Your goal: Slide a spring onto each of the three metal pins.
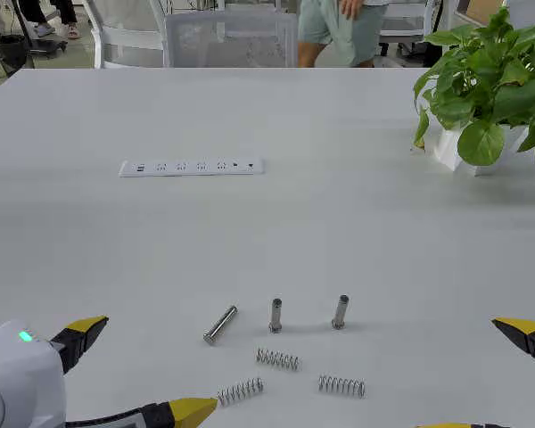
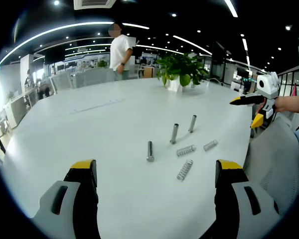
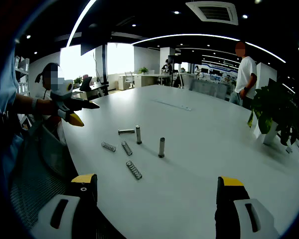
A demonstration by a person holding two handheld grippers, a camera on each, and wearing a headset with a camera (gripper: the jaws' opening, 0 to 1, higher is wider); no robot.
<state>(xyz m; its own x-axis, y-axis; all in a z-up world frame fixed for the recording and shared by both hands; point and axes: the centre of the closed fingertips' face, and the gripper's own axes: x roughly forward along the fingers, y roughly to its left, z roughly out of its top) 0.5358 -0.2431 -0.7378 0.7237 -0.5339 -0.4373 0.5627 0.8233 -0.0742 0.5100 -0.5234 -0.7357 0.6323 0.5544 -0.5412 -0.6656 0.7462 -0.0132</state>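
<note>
Table: the white workbench (image 1: 357,232) carries everything named below.
Plant: a leafy green potted plant (image 1: 490,98) in a white pot stands at the far right of the bench.
Power strip: a white power strip (image 1: 192,167) lies flat left of centre, well beyond the pins.
Left hand's tool: the left gripper (image 1: 158,361) is at the near left, its yellow-tipped jaws spread wide with nothing between them.
Right hand's tool: the right gripper (image 1: 456,374) is at the near right, its jaws also wide apart and empty.
Pins: three sit in a row near the front. The left pin (image 1: 220,325) lies on its side. The middle pin (image 1: 275,315) and right pin (image 1: 341,312) stand upright.
Springs: all three lie loose on the bench, just in front of the pins. They are the left spring (image 1: 241,390), middle spring (image 1: 277,359) and right spring (image 1: 341,385).
</note>
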